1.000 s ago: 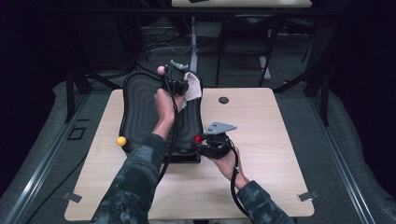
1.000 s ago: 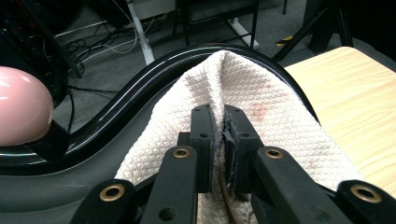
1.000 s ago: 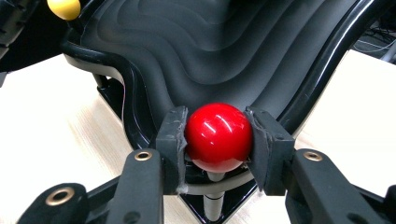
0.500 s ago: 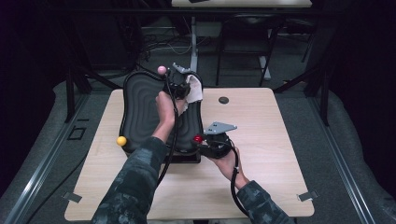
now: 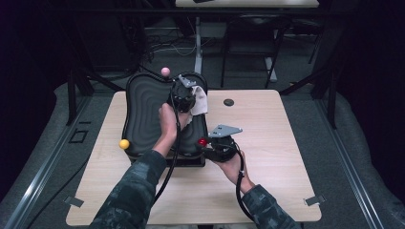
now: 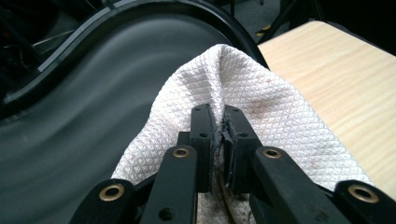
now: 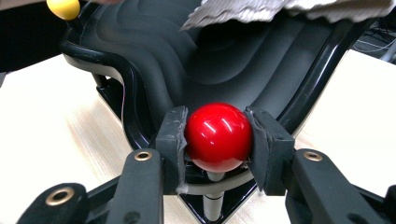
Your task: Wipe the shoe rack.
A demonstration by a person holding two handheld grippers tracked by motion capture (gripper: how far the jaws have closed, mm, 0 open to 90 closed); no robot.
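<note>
Supporting black tray (image 5: 145, 112), pale wooden table (image 5: 282, 143).

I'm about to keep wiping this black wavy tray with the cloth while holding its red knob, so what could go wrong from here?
1. The left gripper pinches only a narrow fold of the white cloth; dragging it could pull that fold out of the jaws.
2. The cloth lies at the black tray's far rim, so a push outward might slide it onto the table.
3. The right gripper clamps the smooth red knob, which could slip and let the tray shift.
</note>
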